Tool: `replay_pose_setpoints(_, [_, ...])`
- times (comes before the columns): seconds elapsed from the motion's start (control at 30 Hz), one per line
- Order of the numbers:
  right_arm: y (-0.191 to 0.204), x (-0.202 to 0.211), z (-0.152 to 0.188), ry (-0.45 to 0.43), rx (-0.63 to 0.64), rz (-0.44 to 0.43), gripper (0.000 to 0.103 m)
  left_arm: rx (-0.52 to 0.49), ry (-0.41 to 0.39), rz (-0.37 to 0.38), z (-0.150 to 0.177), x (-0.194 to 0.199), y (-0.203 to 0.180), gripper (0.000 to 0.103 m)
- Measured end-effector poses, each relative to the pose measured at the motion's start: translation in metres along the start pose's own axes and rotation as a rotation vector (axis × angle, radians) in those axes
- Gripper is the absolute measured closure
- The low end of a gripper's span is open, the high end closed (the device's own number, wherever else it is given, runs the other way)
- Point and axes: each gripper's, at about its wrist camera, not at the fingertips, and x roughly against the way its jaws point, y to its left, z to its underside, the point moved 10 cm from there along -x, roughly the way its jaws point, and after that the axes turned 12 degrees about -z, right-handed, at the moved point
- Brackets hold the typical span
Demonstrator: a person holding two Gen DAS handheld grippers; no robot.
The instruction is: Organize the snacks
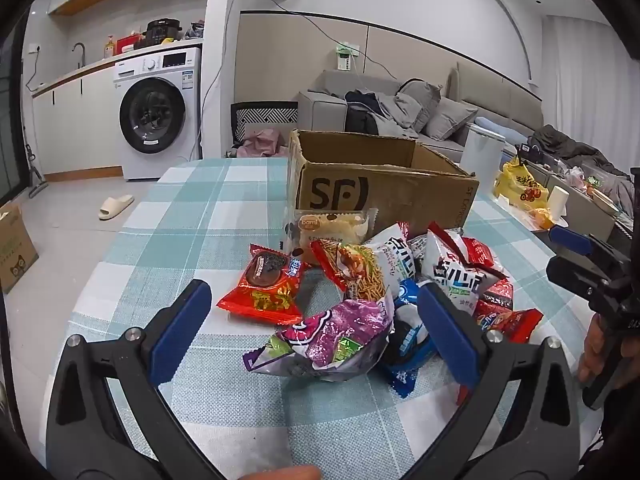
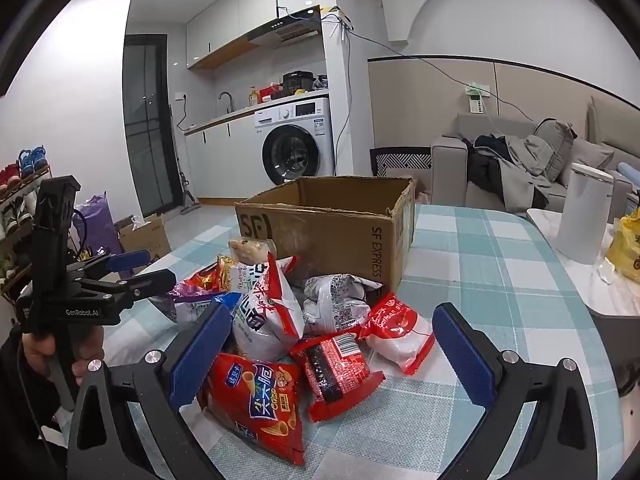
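In the left wrist view, our left claw stands wide apart and holds nothing, above a purple packet in the snack pile on the counter. The one cardboard box behind the pile seems empty from here, so we judge the task is hardly begun. In the right wrist view, our right claw is also apart and empty, over about eight packets, among them a red cone-snack bag.

White bin & yellow bag just off tabletop's right edge; washer under the counter, grey sofa w/ clothes, slipper on floor.
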Motion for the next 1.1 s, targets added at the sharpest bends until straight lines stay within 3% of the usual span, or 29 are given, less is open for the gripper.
replay_pose_setpoints(1.1, [0.004, -0.005, 0.001, 0.01, 0.014, -0.002, 0.0, -0.018, -0.025, -0.004, -0.003, 0.005, -0.001, 0.0])
